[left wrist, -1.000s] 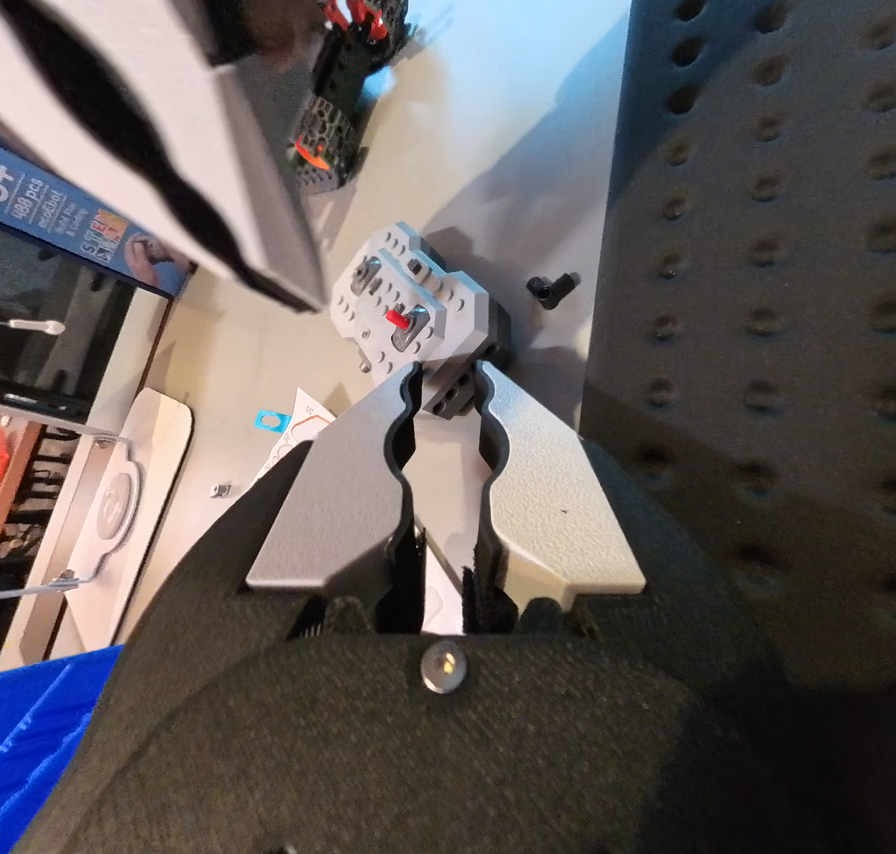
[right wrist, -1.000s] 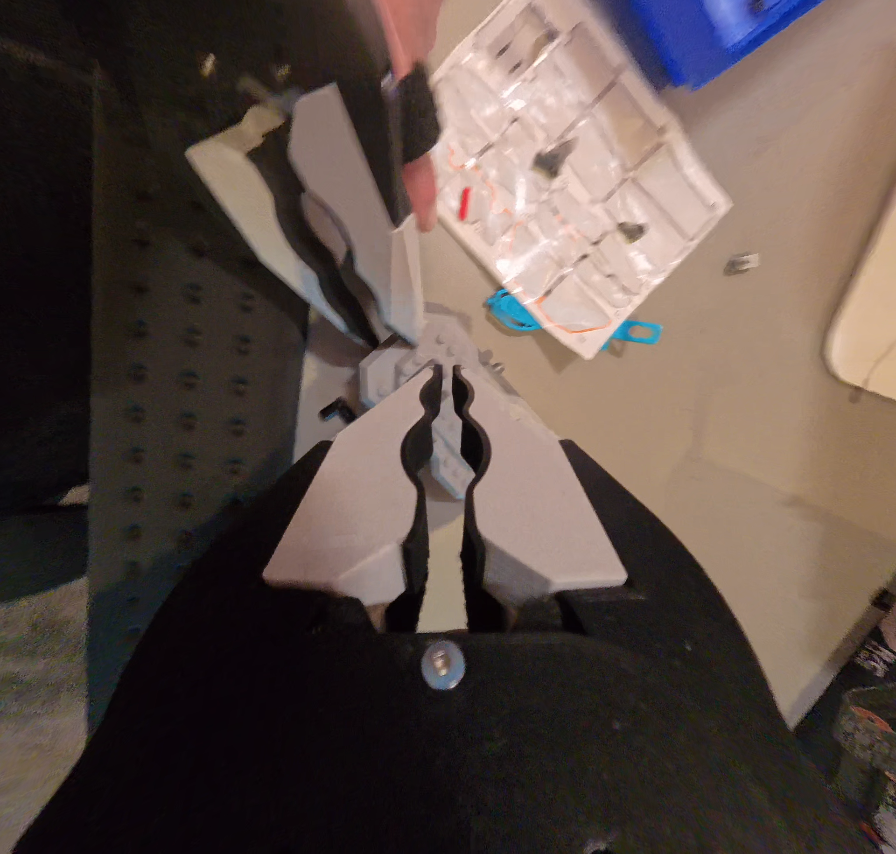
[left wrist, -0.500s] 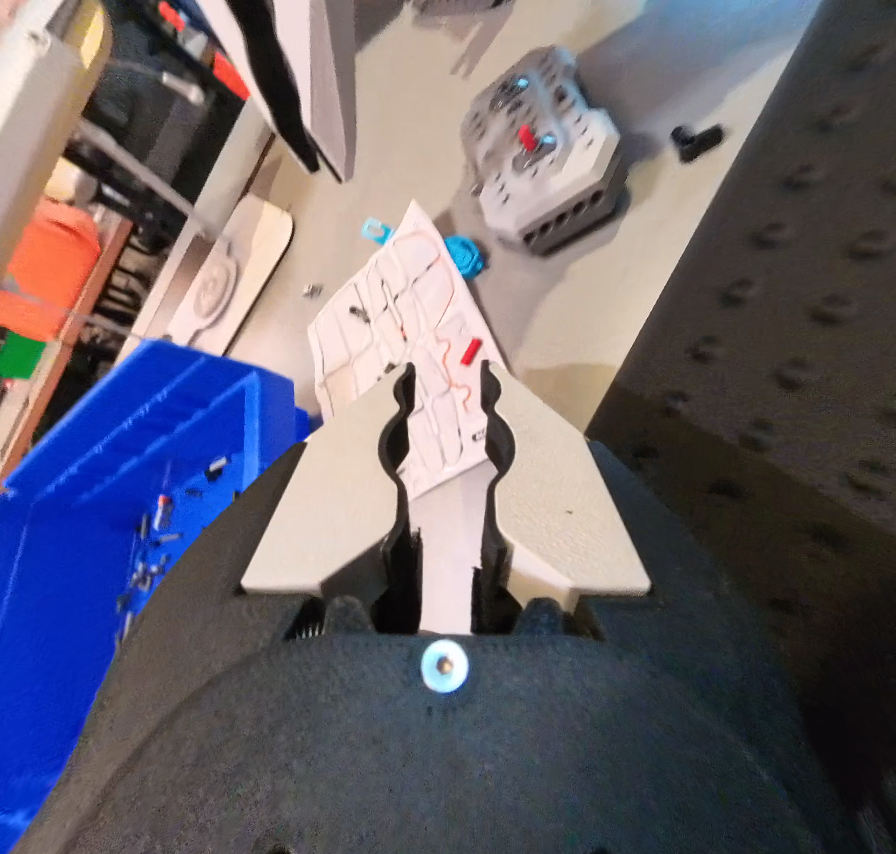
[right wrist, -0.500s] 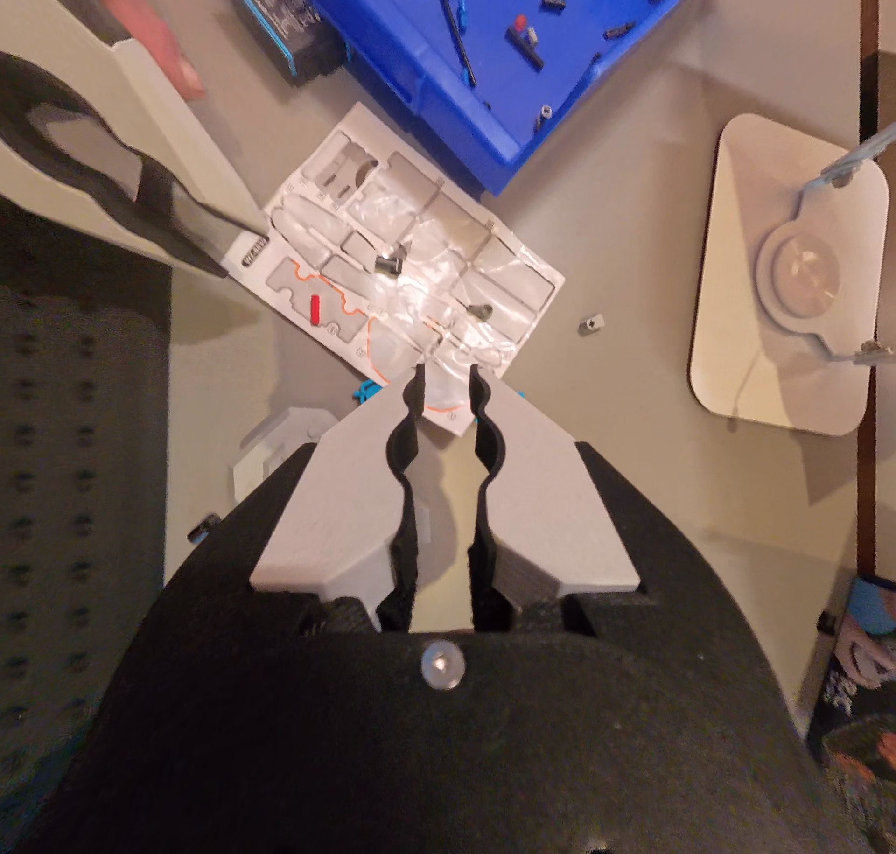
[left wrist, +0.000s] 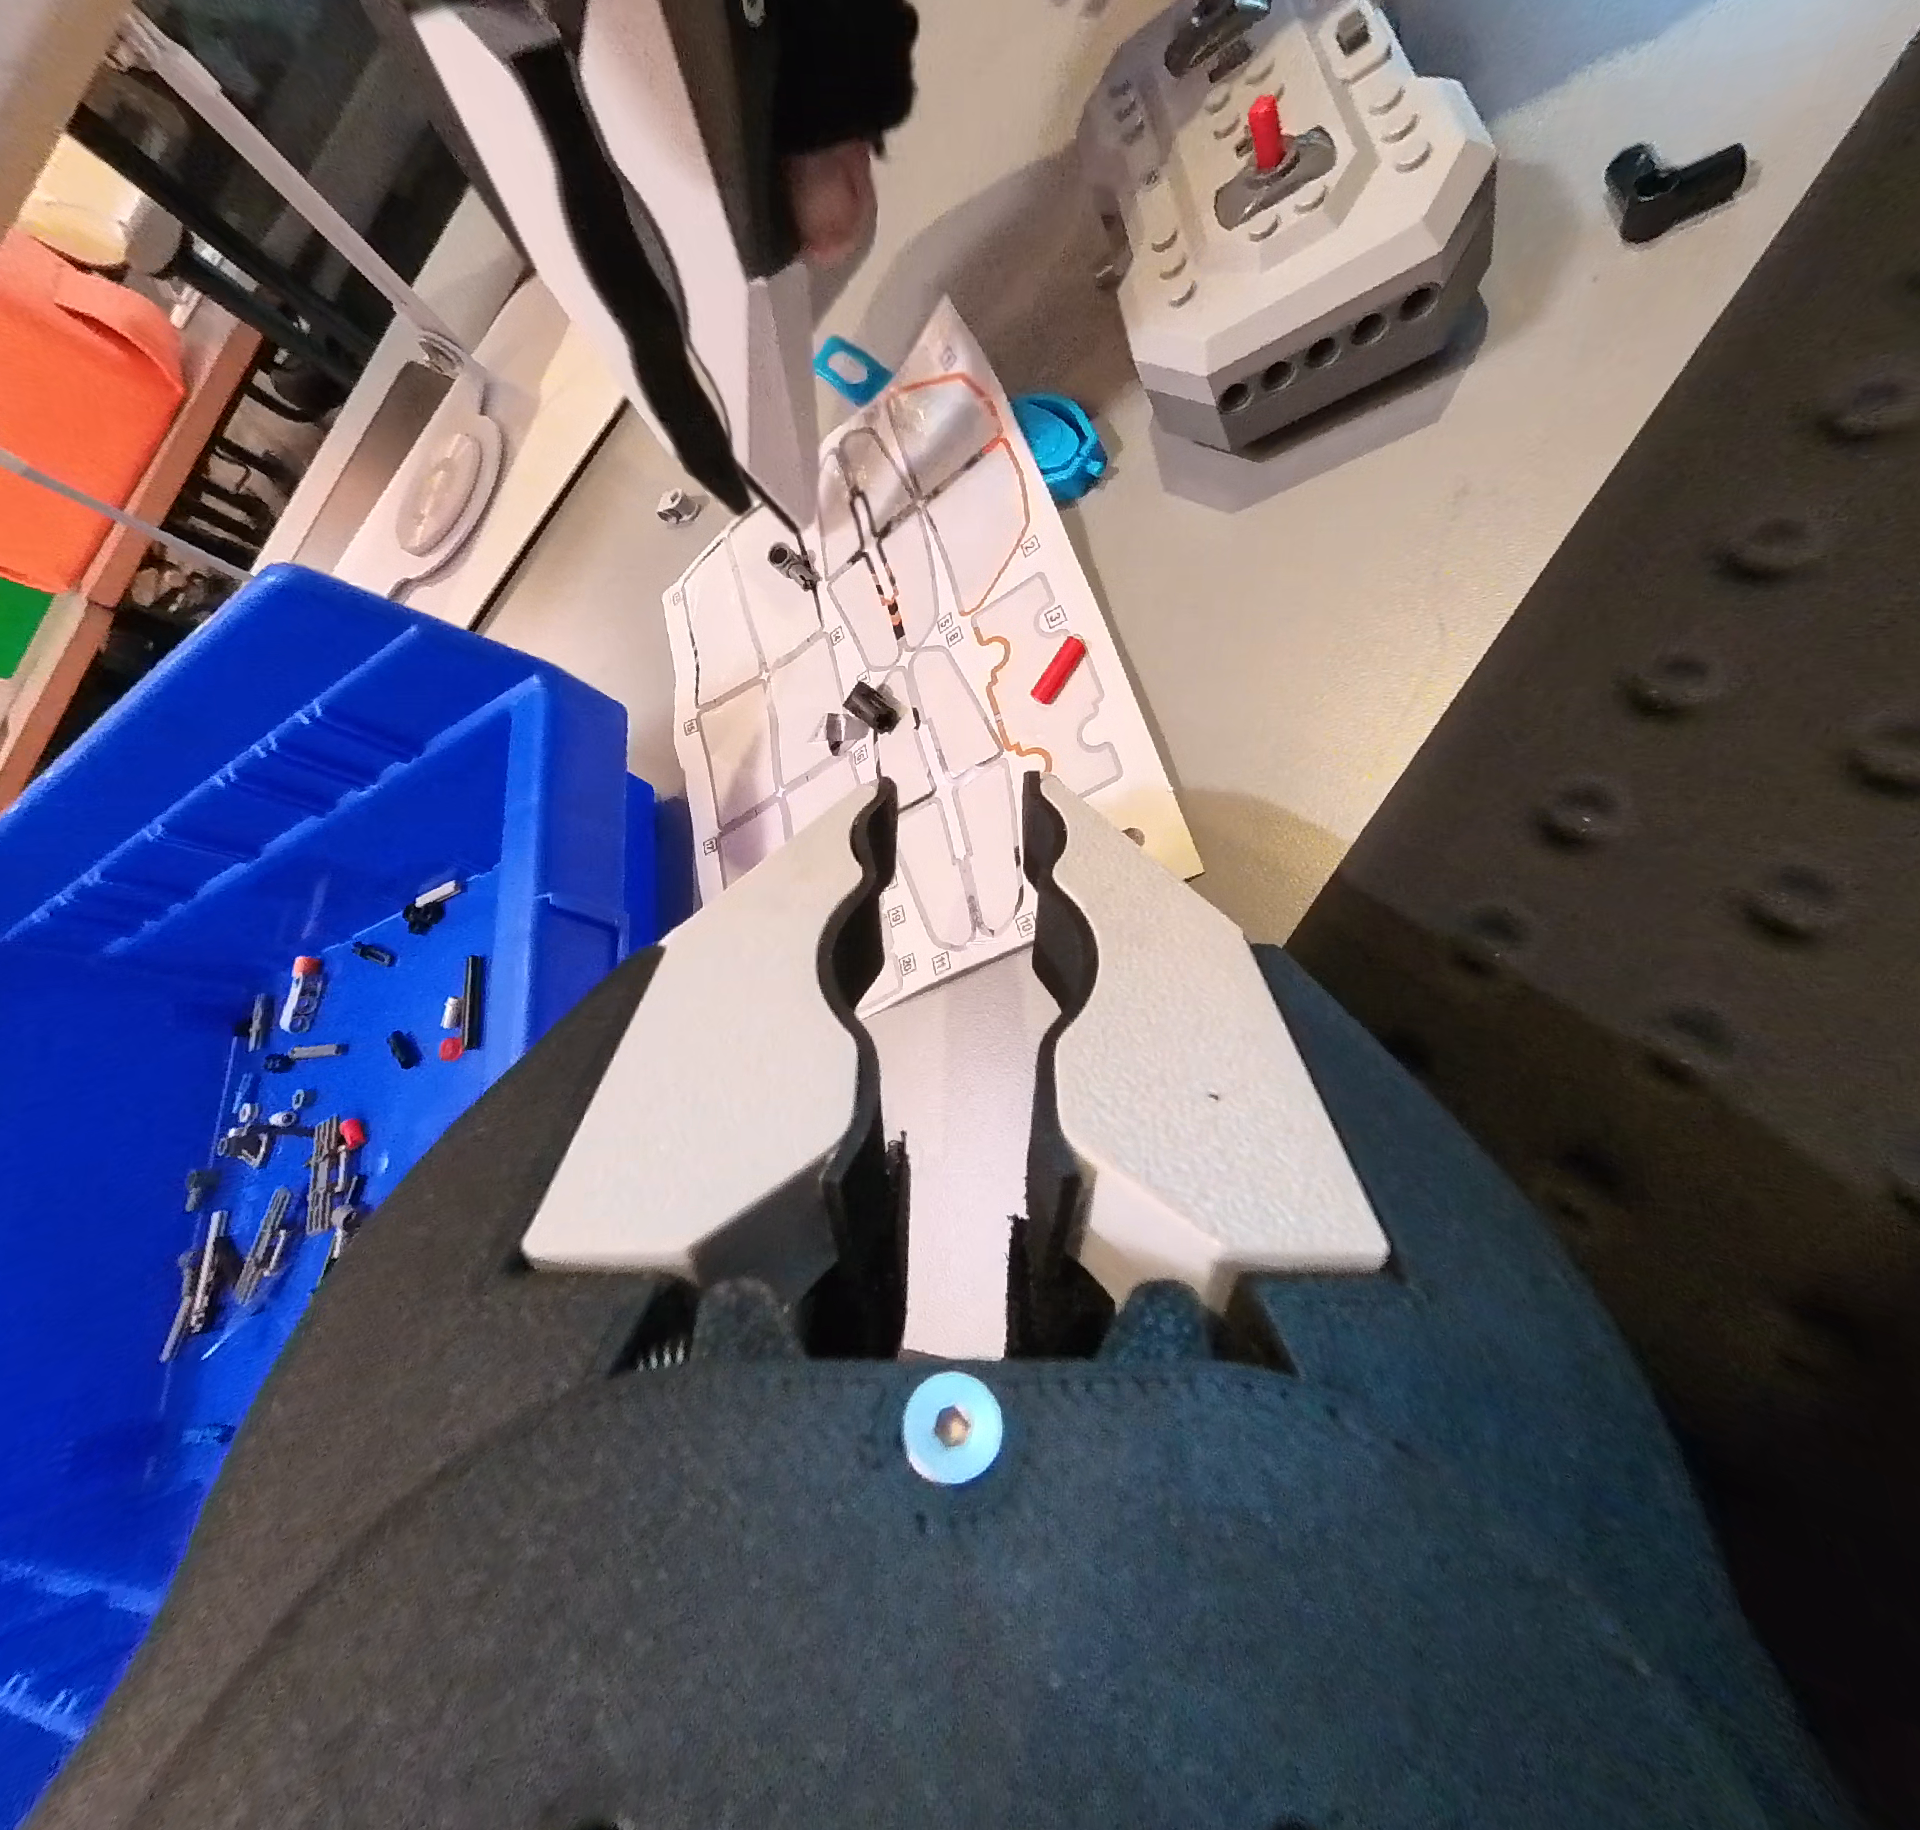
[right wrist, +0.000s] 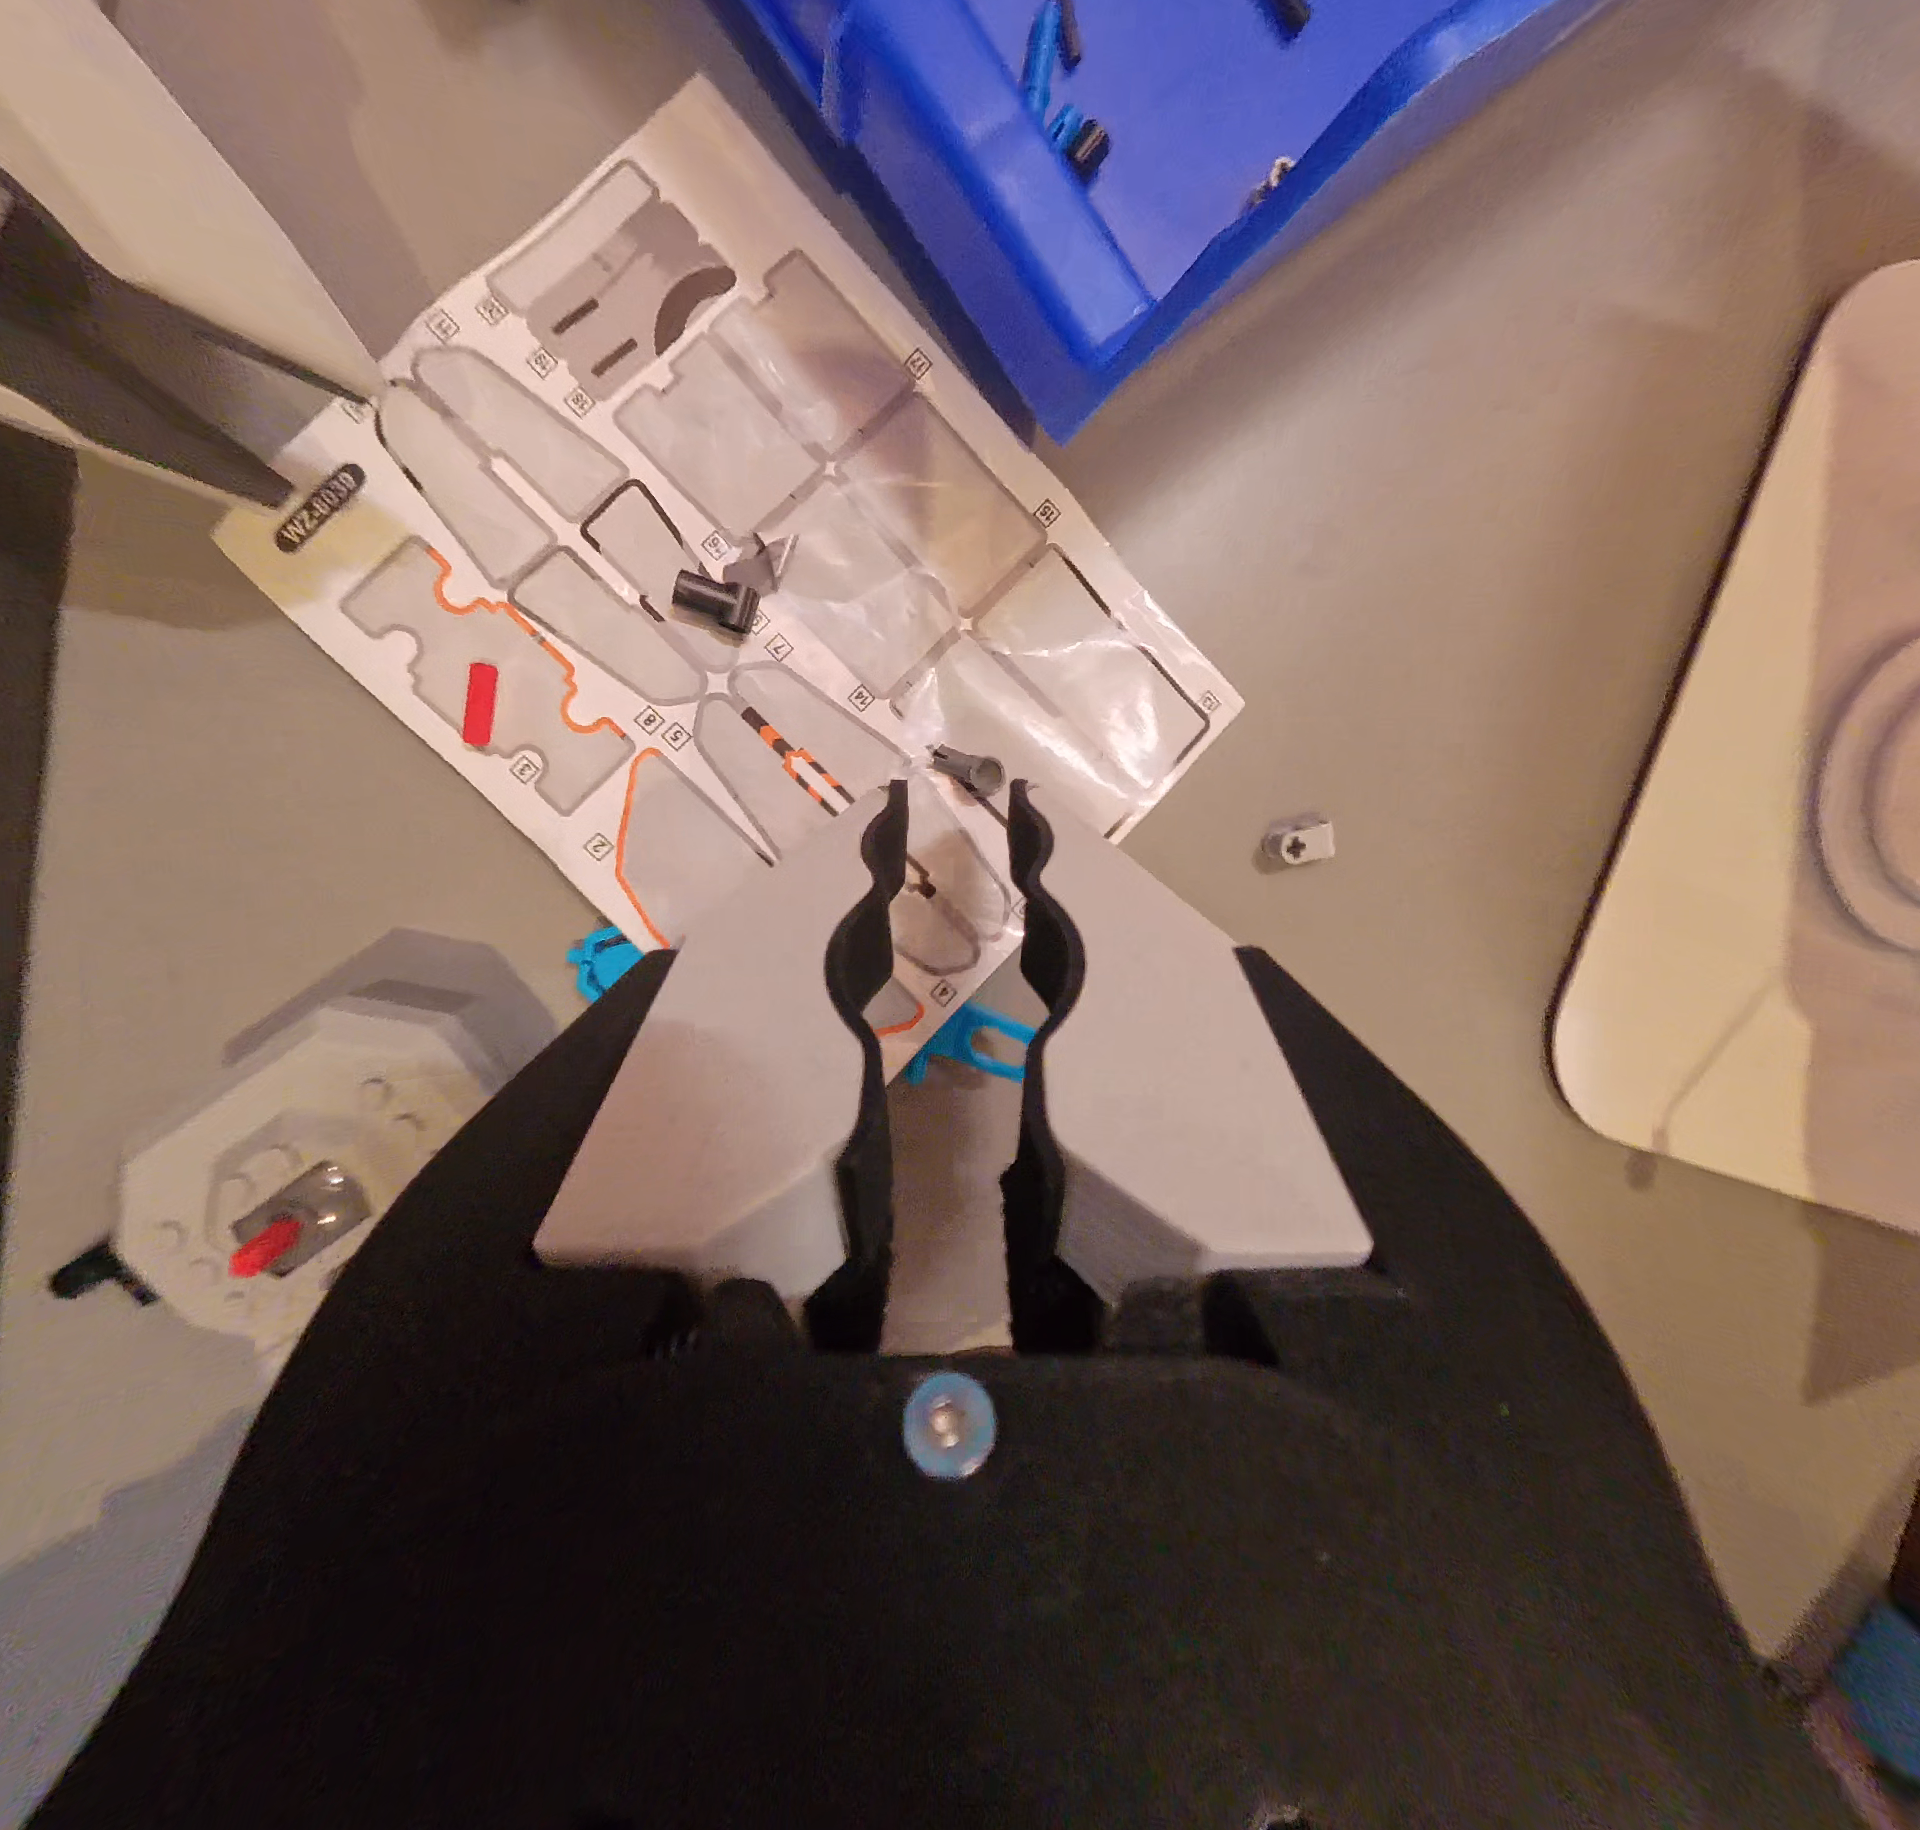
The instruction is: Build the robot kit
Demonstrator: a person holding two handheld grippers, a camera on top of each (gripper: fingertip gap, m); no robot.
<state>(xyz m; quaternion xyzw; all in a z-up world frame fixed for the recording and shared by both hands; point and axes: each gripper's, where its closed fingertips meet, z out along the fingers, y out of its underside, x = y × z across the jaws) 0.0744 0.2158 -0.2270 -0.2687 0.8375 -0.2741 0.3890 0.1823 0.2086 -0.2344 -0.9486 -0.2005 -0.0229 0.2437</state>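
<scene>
White parts sheet [right wrist: 727, 575], outlined compartments, small pieces

both grippers off the grey motor block [left wrist: 1288, 180], which now lies free on the worktop [left wrist: 1351, 575]. left gripper [left wrist: 956, 793] and right gripper [right wrist: 951, 793] hang open-jawed over the parts sheet [right wrist: 935, 554].
</scene>
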